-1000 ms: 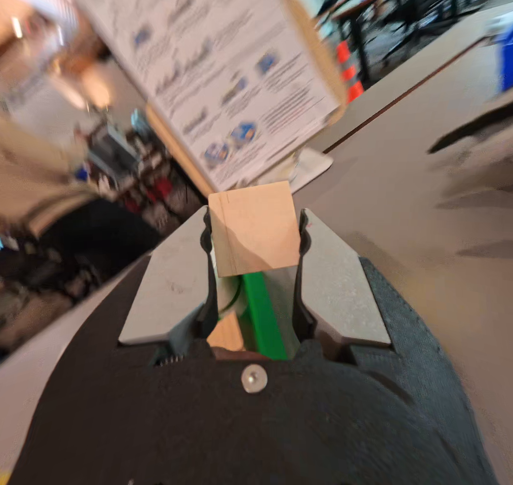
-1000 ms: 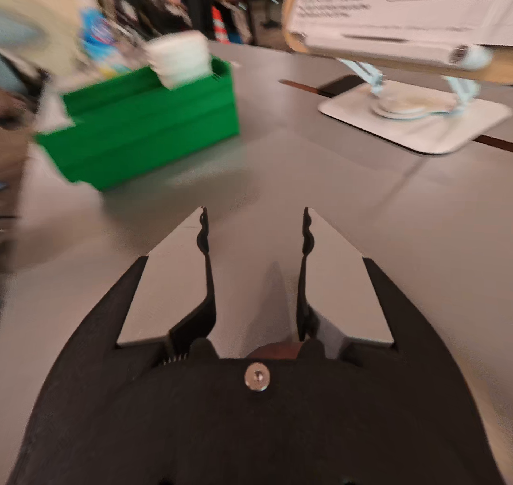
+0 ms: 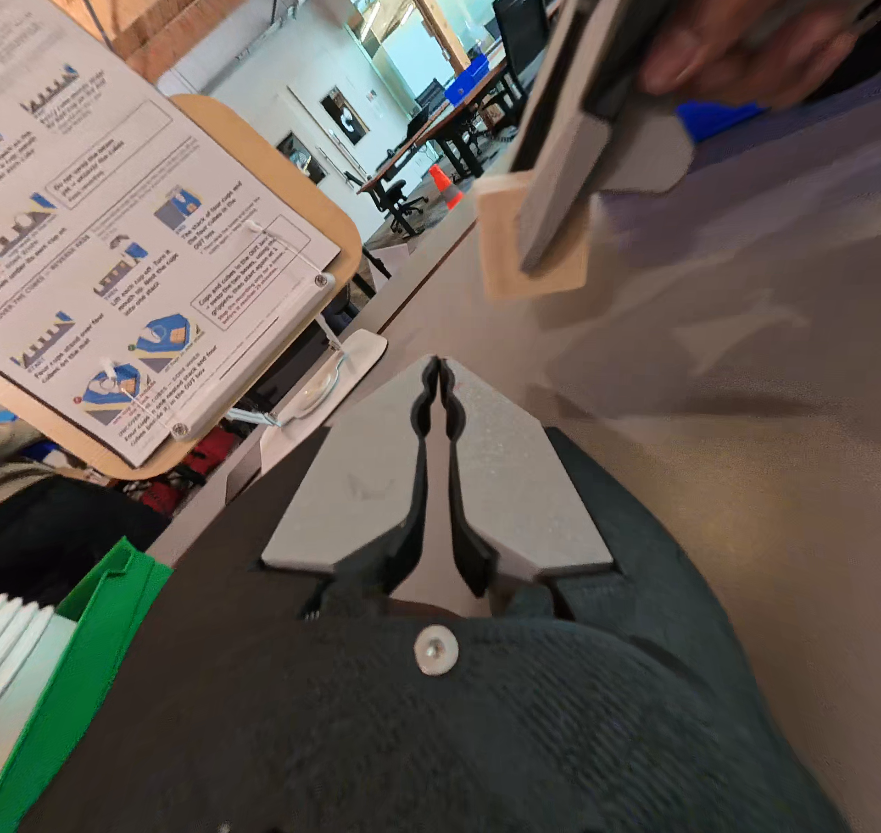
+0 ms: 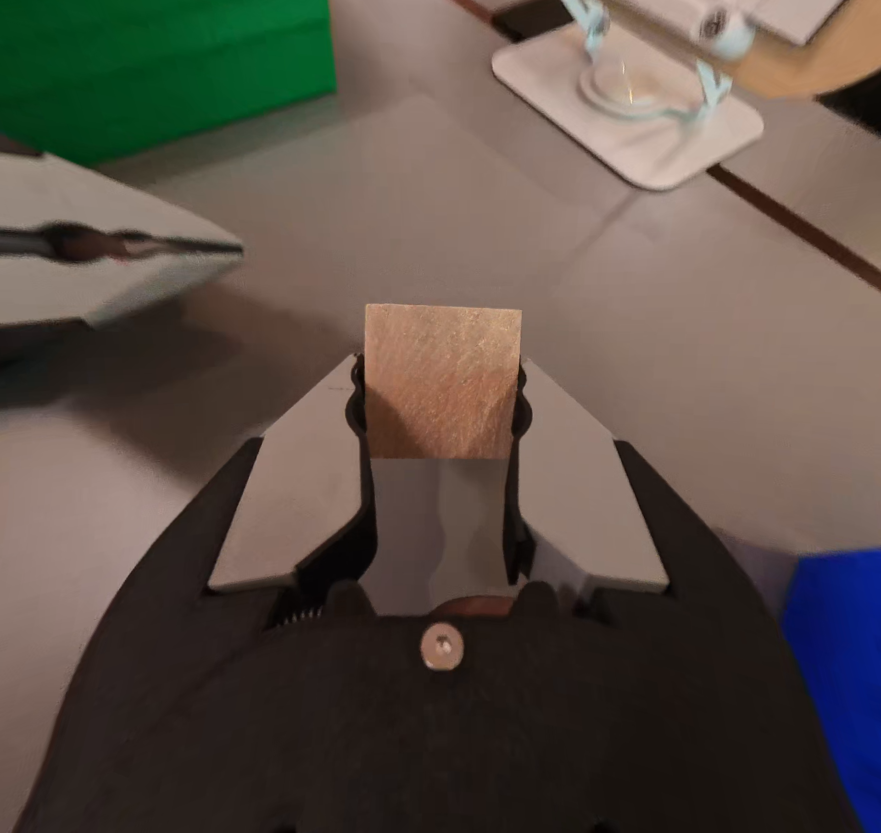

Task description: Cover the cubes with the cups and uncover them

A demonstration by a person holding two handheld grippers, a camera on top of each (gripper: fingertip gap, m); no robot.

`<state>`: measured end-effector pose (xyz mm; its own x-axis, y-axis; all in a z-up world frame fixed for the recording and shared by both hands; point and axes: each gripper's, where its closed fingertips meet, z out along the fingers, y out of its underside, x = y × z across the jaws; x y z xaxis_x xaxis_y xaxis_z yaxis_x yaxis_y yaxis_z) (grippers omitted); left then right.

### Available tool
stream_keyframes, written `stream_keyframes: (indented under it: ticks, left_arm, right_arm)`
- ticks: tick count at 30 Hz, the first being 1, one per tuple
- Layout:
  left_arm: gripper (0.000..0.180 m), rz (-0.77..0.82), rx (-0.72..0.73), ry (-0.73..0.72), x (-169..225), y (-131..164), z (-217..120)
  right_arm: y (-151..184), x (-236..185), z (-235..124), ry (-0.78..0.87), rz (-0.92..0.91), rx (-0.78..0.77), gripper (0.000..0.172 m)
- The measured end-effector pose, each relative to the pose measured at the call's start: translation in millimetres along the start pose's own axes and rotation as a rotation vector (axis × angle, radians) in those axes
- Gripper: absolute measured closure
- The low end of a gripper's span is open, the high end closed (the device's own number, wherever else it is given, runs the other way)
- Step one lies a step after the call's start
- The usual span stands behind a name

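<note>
R gripper (image 4: 438,383) clamps a wood cube (image 4: 442,381), both pads tight on its sides, held above the grey table (image 4: 619,333). L gripper (image 3: 438,367) jaws shut, nothing between. Beyond: green box (image 4: 162,47) w/ white cups (image 3: 24,643), stand (image 4: 629,109) w/ instruction sheet (image 3: 143,248).

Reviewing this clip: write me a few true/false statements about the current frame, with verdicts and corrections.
1. The right gripper clamps a wooden cube between both pads. True.
2. The left gripper holds a cube. False: its fingers are closed together with nothing between them.
3. A green box stands on the grey table. True.
4. The cube held by the right gripper is covered by a cup. False: it is bare, no cup over it.
5. White cups sit stacked in the green box. True.
</note>
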<state>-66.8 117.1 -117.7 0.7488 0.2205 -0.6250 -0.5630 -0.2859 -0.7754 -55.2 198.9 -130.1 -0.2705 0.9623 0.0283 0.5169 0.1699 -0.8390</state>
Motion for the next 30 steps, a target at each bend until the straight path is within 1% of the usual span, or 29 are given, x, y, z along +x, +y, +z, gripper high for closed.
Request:
stream_keyframes:
  ticks: [4, 8, 11, 14, 17, 19, 25, 27, 30]
  left_arm:
    - [0.180, -0.052, -0.069, -0.039, -12, 16, 3]
    - [0.180, -0.035, -0.146, -0.041, -10, 30, 8]
    - [0.180, -0.023, -0.196, -0.064, -14, 39, 10]
    - [0.180, -0.041, -0.194, -0.072, -17, 39, 9]
    - [0.180, -0.035, -0.206, -0.082, -19, 42, 9]
    - [0.180, -0.029, -0.214, -0.080, -18, 43, 10]
    - [0.180, -0.028, -0.227, -0.078, -18, 45, 10]
    - [0.180, -0.032, -0.229, -0.082, -19, 46, 10]
    - [0.180, -0.031, -0.233, -0.084, -20, 46, 10]
  right_arm:
    - [38, 6, -10, -0.040, 0.014, -0.181, 0.113]
    - [57, 12, -12, -0.013, -0.043, -0.275, 0.113]
    - [66, 17, -10, 0.018, -0.037, -0.320, 0.114]
    - [70, 15, -11, 0.006, 0.022, -0.339, 0.115]
    - [75, 26, -18, 0.065, 0.037, -0.368, 0.115]
    - [80, 27, -24, 0.066, 0.047, -0.383, 0.114]
    - [99, 23, -40, 0.007, 0.058, -0.443, 0.113]
    - [104, 14, -44, -0.040, 0.041, -0.453, 0.111]
    - [106, -2, -49, -0.123, -0.005, -0.452, 0.115]
